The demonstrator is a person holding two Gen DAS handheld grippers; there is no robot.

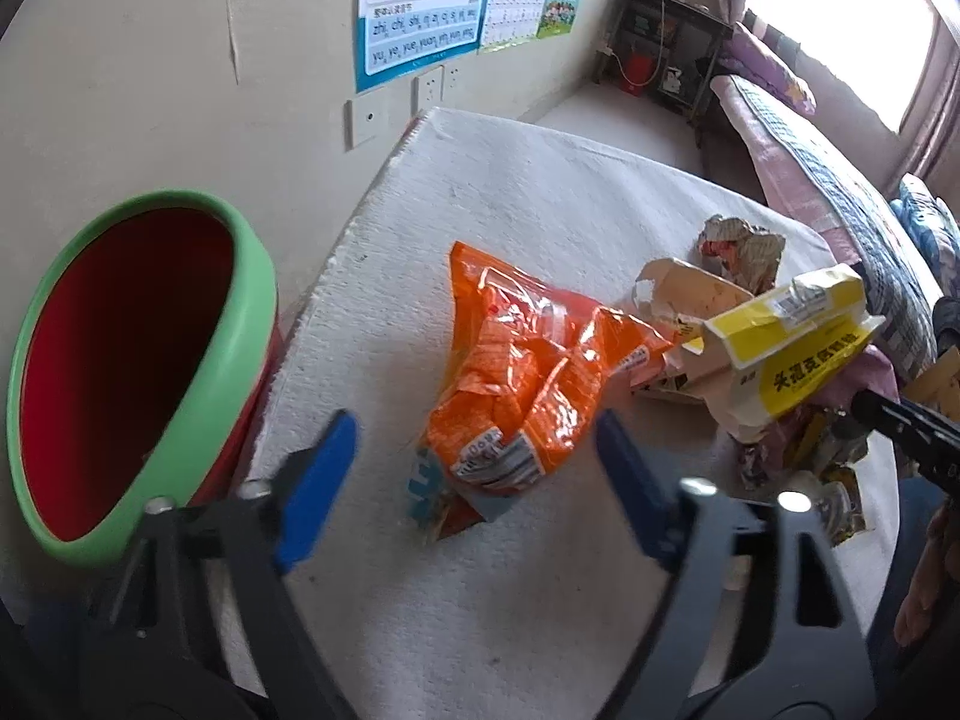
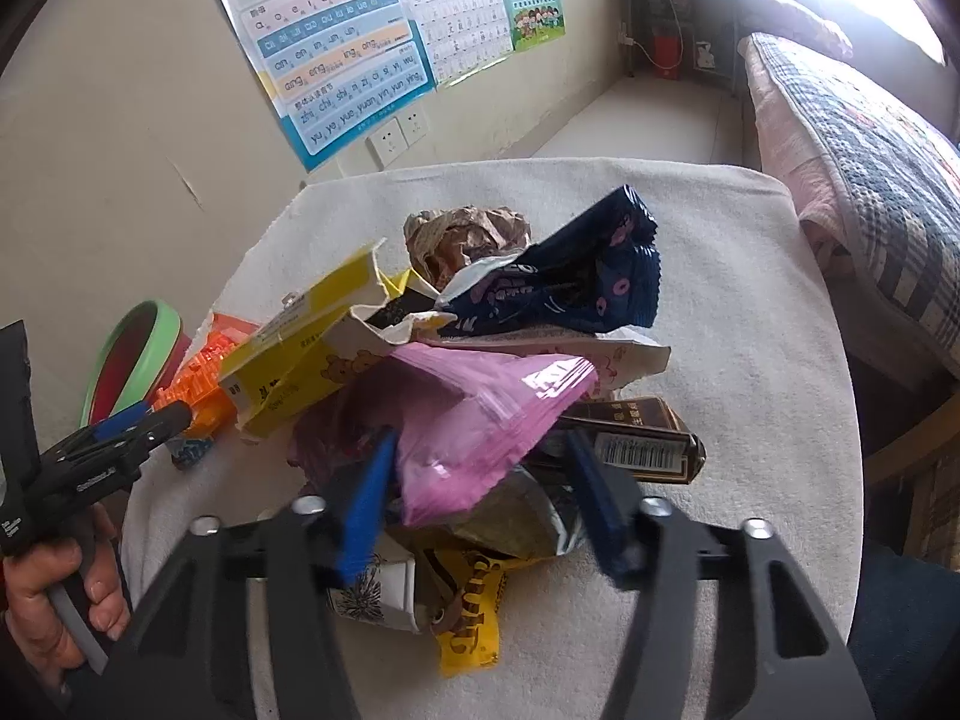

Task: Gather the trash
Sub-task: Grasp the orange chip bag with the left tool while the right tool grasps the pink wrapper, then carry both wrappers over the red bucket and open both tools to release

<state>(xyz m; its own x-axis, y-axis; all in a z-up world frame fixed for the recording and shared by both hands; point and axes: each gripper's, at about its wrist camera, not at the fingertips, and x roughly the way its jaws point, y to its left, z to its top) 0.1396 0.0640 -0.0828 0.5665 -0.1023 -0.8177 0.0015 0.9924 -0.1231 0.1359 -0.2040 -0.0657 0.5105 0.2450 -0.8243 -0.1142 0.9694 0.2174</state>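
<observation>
left jaws (image 1: 474,483): released, orange wrapper (image 1: 522,372) between them on the surface (image 1: 540,192)
right jaws (image 2: 480,498): around pink bag (image 2: 474,414), contact unclear, probably not clenched
bin (image 1: 198,420): left of left jaws
risk: pink bag slips; pile shifts

A plain beige wall (image 1: 150,60) runs along the left, with colourful letter charts (image 2: 336,42) hung on it and white wall sockets (image 2: 399,135) just below them. A table under a white cloth (image 1: 540,192) stands against this wall. On the right lies a bed with a checked quilt (image 2: 870,168). In the far corner a dark shelf rack (image 1: 666,42) stands on the pale floor (image 2: 648,120). Bright daylight pours through a window (image 1: 840,18) at far right.
</observation>
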